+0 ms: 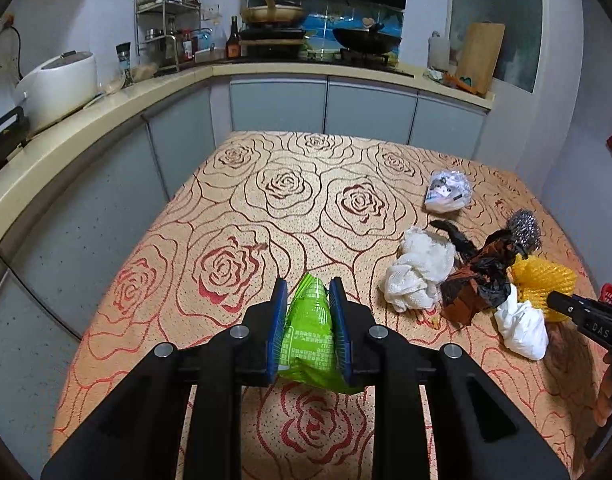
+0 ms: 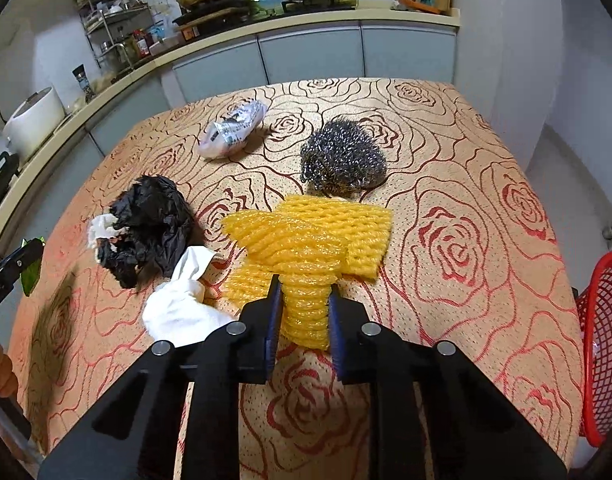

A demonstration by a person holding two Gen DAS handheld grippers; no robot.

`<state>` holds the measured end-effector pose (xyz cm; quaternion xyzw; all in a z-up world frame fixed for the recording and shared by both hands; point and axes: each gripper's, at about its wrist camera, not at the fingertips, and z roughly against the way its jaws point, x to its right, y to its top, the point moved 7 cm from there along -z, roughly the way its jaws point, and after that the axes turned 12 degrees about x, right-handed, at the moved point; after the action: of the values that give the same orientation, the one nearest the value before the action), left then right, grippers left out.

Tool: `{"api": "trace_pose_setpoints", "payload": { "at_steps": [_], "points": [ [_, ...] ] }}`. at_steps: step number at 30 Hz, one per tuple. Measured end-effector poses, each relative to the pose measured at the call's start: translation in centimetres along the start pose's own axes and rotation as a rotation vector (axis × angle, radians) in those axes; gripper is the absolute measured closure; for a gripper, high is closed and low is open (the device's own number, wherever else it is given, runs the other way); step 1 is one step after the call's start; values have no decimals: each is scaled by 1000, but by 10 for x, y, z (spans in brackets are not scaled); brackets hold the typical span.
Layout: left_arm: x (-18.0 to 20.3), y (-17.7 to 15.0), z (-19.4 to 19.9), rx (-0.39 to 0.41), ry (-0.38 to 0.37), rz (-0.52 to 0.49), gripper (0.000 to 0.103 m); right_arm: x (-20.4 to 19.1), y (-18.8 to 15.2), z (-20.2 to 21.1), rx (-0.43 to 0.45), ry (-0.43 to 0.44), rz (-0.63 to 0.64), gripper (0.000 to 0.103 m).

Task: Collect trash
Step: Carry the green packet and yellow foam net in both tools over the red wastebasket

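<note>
My left gripper (image 1: 308, 294) is shut on a crumpled green snack wrapper (image 1: 310, 340), held above the rose-patterned tablecloth (image 1: 245, 208). My right gripper (image 2: 303, 298) is shut on the near end of a yellow foam fruit net (image 2: 318, 232), which lies on the cloth; that net (image 1: 544, 280) also shows in the left wrist view. Around it lie a steel wool ball (image 2: 344, 156), a crumpled black bag (image 2: 151, 220), a white tissue wad (image 2: 181, 308), a white cloth wad (image 1: 420, 268) and a clear wrapper ball (image 2: 231, 130).
A red mesh basket (image 2: 602, 340) stands off the table's right edge. A curved kitchen counter (image 1: 85, 120) with a rice cooker (image 1: 59, 86), spice rack, pans and a cutting board runs behind and to the left. A person's fingers (image 2: 1, 372) show at the left edge.
</note>
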<state>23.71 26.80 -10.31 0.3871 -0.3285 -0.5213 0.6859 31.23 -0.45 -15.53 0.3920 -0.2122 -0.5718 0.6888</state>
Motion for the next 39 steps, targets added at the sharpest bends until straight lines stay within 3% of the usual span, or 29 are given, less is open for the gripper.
{"api": "trace_pose_setpoints", "payload": {
  "at_steps": [25, 39],
  "points": [
    [48, 40, 55, 150, -71, -24, 82, 18, 39, 88, 212, -29, 10, 83],
    [106, 66, 86, 257, -134, -67, 82, 35, 64, 136, 329, -57, 9, 83]
  ]
}}
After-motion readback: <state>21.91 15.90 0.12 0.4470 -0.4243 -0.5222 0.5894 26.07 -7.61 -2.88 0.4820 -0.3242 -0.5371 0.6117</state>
